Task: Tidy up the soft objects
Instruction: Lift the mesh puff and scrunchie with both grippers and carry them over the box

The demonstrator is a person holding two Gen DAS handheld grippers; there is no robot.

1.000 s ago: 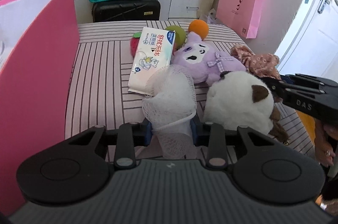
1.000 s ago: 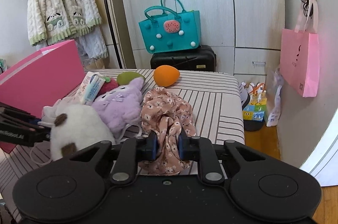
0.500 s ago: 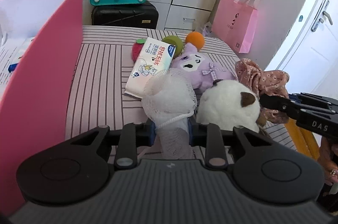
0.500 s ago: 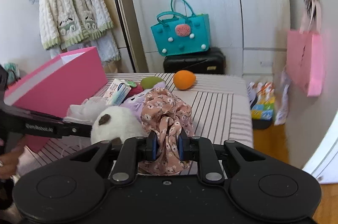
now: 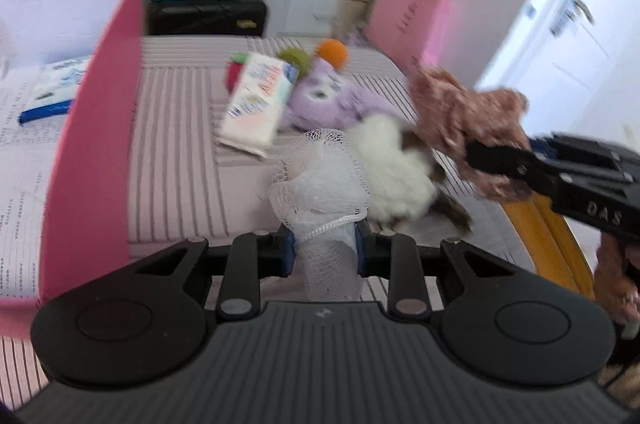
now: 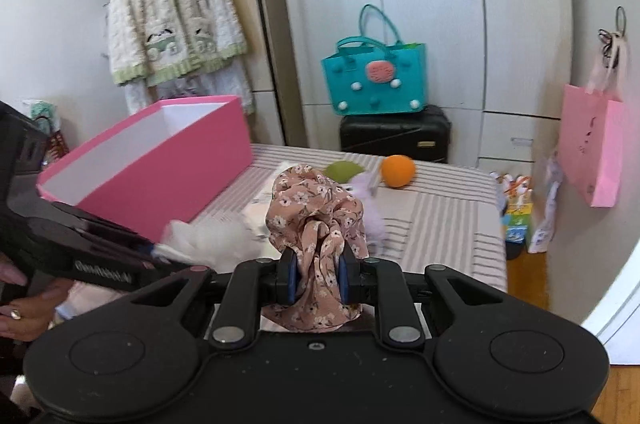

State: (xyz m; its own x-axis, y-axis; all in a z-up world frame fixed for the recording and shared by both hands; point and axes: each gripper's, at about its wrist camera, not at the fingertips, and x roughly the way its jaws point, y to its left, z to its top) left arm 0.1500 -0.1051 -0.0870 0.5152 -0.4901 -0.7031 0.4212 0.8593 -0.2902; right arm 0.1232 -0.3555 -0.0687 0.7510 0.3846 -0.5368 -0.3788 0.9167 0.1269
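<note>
left wrist view: the left tool (image 5: 324, 250) is clenched on the white mesh bath puff (image 5: 320, 180), which stands up between its pads, raised above the striped desk (image 5: 176, 152). beyond the puff lie a white plush toy (image 5: 394, 172), a purple plush toy (image 5: 332, 100) and a tissue pack (image 5: 260, 100). the pink box (image 5: 94, 128) stands just left of the tool; its white interior holds a second tissue pack (image 5: 54, 88). the right tool (image 5: 476, 154) enters from the right, gripping the floral cloth (image 5: 464, 116) above the desk.

right wrist view: the right tool (image 6: 318, 274) is clenched on the floral cloth (image 6: 316, 220), which bunches upward from between the pads. the left tool (image 6: 160, 252) with the puff (image 6: 200, 244) is at lower left, in front of the pink box (image 6: 168, 176). an orange ball (image 6: 397, 171) and a green ball (image 6: 342, 170) rest on the desk (image 6: 440, 216) beyond the cloth.
</note>
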